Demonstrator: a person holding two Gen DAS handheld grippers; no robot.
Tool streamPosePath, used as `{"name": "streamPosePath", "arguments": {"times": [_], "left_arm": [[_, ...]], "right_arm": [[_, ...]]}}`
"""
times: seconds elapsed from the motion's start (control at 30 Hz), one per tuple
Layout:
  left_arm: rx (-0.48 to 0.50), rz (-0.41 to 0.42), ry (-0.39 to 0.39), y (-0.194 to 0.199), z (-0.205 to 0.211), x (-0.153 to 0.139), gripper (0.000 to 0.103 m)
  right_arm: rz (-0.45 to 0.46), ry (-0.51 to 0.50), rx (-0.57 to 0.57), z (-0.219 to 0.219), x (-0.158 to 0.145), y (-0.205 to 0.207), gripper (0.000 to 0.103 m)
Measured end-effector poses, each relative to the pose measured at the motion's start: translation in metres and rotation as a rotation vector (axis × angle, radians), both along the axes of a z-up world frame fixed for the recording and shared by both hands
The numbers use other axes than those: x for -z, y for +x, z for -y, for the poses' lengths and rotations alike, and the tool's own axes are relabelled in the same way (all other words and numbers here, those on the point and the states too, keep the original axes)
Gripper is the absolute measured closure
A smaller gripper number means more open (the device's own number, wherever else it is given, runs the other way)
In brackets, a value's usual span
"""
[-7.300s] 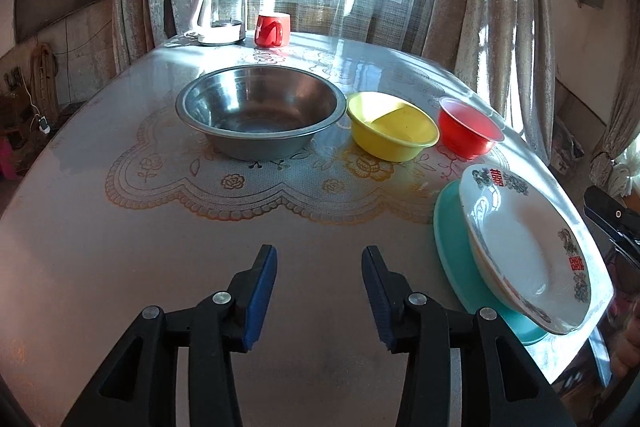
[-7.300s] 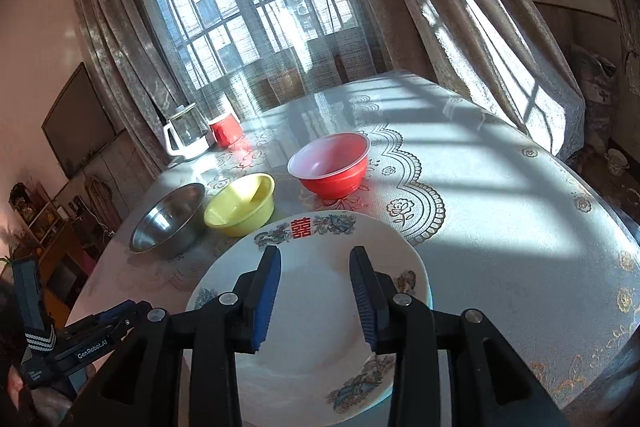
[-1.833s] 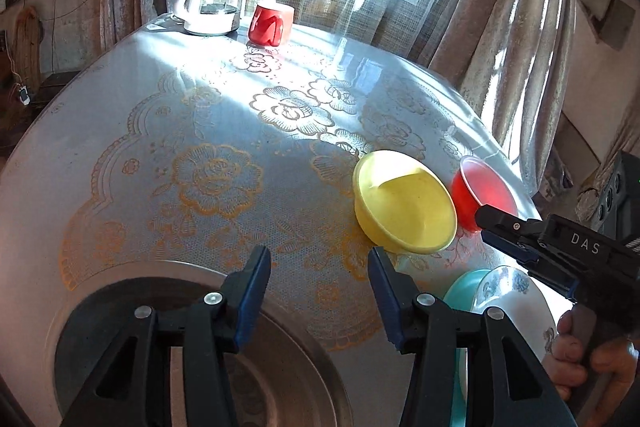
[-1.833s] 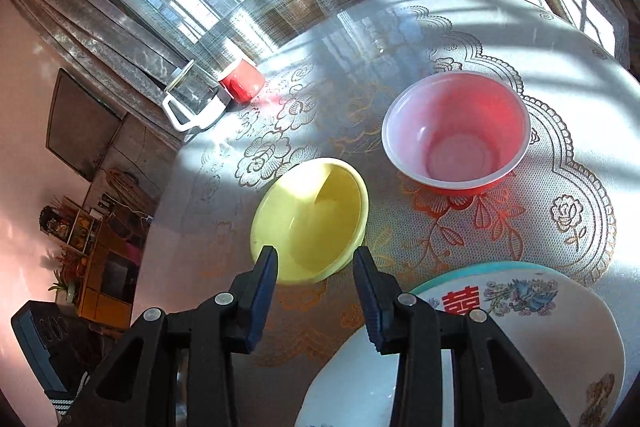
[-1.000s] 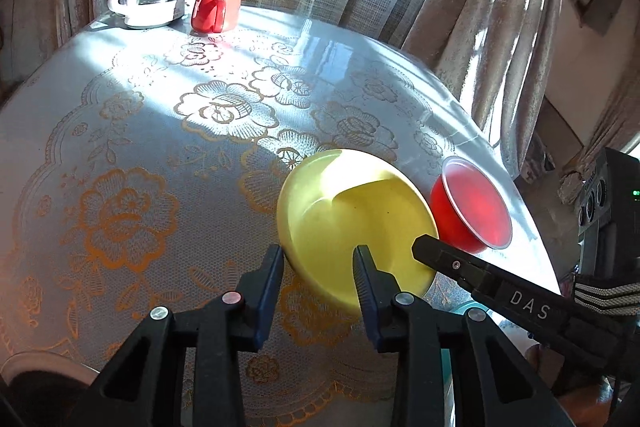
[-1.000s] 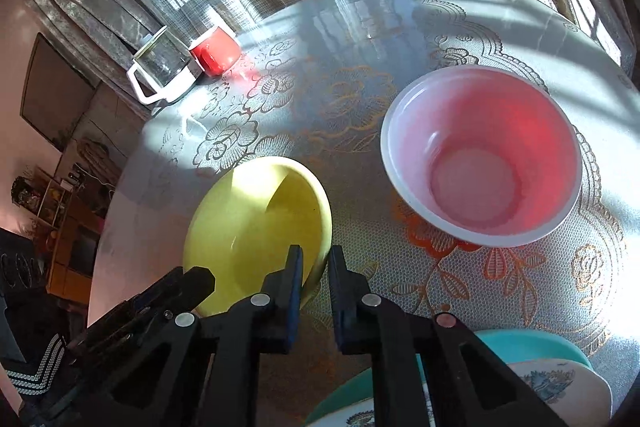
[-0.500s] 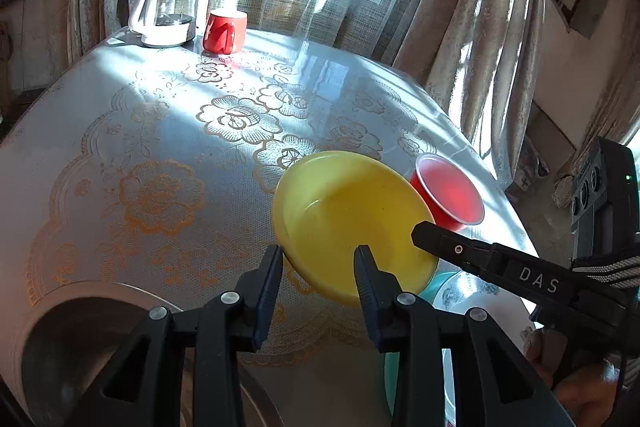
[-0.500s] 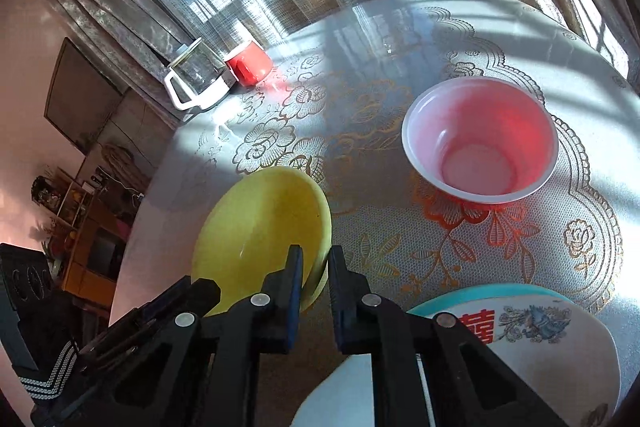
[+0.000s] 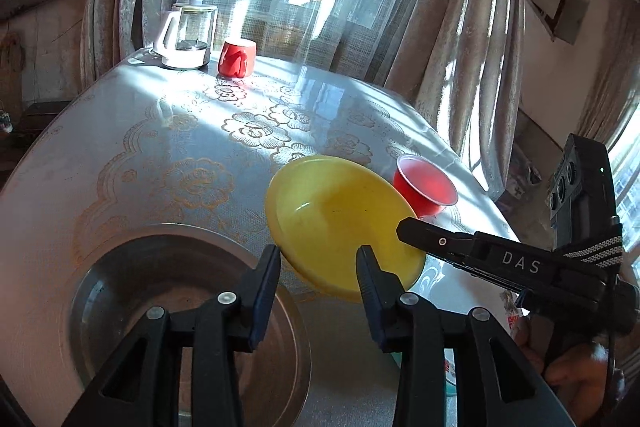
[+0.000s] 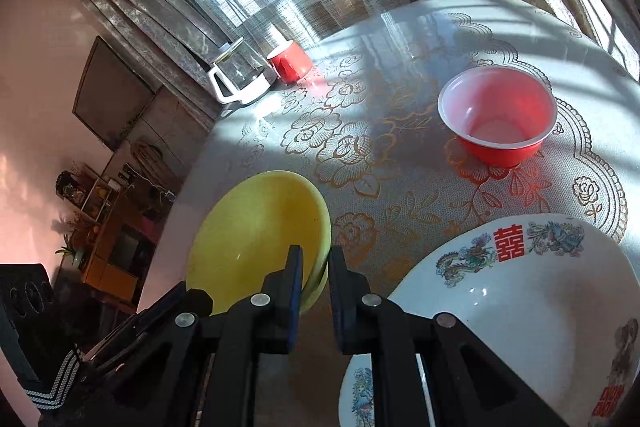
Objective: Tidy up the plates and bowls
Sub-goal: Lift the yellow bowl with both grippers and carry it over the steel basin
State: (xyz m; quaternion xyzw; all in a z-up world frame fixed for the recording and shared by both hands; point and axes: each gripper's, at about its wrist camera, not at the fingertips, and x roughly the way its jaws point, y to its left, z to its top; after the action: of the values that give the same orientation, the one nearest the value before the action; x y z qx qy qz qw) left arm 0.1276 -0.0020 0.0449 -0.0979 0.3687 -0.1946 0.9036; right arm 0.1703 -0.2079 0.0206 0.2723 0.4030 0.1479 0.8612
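2 grippers meet at the yellow bowl. The right gripper has its jaws pinched on the bowl's near right rim, 1 finger inside and 1 outside, and the bowl hangs tilted, clear of the lace-patterned table. In the left wrist view that gripper reaches in from the right, its tip against the bowl's right edge. The left gripper sits just below the bowl's near edge; its jaws have just been opening and stand apart, the rim between the fingertips, with no pad seen pressing on it. Directly under the left gripper lies the steel bowl, and the yellow bowl hangs beside its far right rim. The red bowl stands on the table beyond the yellow one, apart from both grippers. Near the right gripper's right side rests the white patterned plate. At the table's far end stand a glass kettle and a red mug, side by side.
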Motion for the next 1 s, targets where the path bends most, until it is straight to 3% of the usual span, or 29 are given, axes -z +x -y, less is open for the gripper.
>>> {"name": "streamPosePath", "arguments": {"times": [0.53,1.0], "left_arm": [[-0.114,0.029,-0.049,-0.055,-0.074,-0.005,0.063],[-0.192,-0.029,-0.045,-0.079,-0.111,0.028,0.063]], "right_arm": [[0.071,-0.006,-0.144,-0.070,-0.016,-0.030,0.090],[-0.002,-0.031,-0.248,-0.118,0.018,-0.036,0.090]]}}
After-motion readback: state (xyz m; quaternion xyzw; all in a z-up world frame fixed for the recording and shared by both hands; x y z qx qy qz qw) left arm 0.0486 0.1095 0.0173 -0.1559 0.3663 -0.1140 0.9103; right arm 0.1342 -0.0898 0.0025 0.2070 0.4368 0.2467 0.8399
